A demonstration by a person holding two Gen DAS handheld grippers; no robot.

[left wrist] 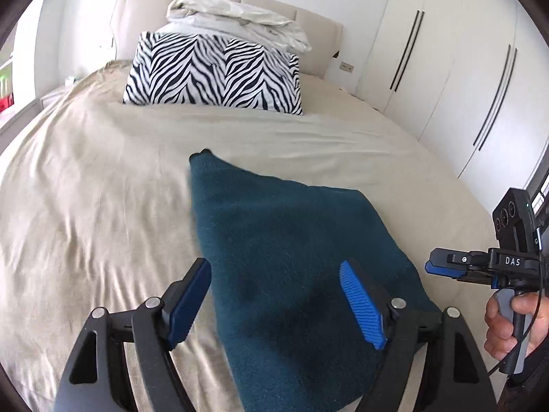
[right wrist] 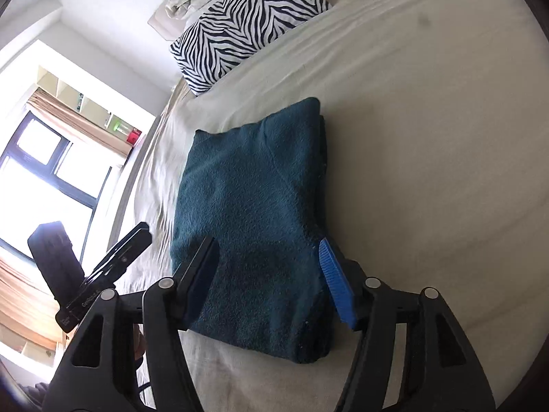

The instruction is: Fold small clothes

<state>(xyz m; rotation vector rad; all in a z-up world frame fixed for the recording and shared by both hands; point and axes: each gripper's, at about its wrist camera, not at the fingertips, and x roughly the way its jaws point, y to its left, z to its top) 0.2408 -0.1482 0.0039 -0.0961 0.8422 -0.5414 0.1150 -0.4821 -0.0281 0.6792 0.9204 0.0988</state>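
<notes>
A wide bed under a beige sheet carries a zebra-print pillow before a padded headboard; white wardrobes stand beside it, and a bright window lets in daylight.

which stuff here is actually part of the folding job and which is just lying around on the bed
Part of the job:
teal garment, lying folded on the bed sheet
left gripper, open over it
right gripper, open over it

Just lying about:
zebra pillow
crumpled white bedding
wardrobe
</notes>
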